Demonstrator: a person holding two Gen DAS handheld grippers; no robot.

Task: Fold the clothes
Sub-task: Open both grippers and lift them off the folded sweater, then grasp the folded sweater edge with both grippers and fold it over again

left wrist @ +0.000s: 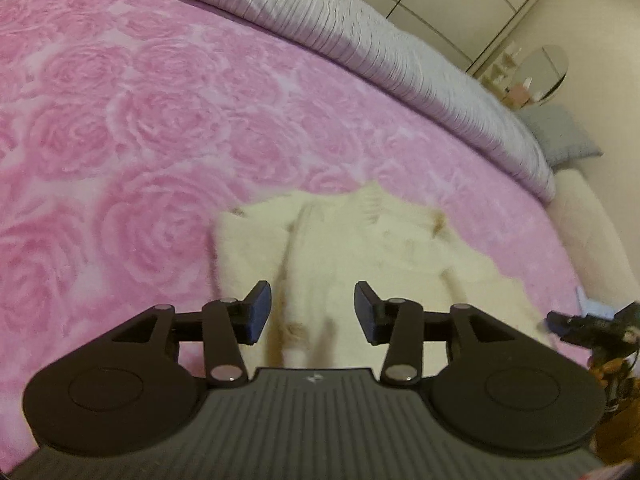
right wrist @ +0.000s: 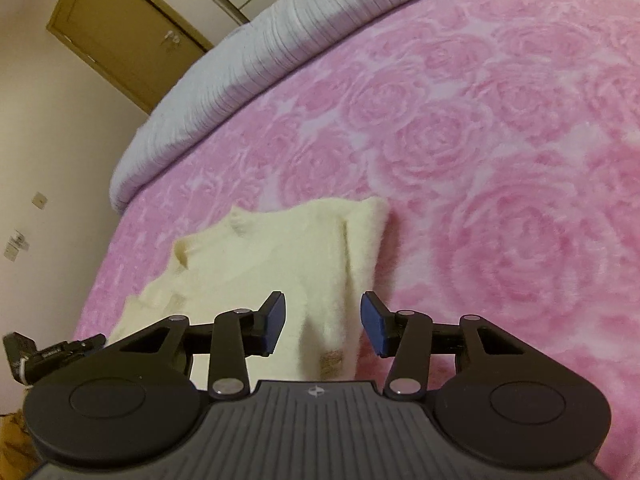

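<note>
Pink rose-patterned bedspread (left wrist: 140,128), cream sweater (right wrist: 280,248) lying on it, brown door (right wrist: 120,28)

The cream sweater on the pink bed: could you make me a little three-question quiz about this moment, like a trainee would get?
1. True or false: the left gripper is clamped on the cream sweater.
2. What does the sweater lie on? A) a wooden floor B) the pink rose-patterned blanket C) a chair
3. Fill in: in the right wrist view, the right gripper has its jaws ____, with the sweater's fuzzy edge showing between them.

Key
1. False: its jaws stand apart, holding nothing.
2. B
3. open
</note>
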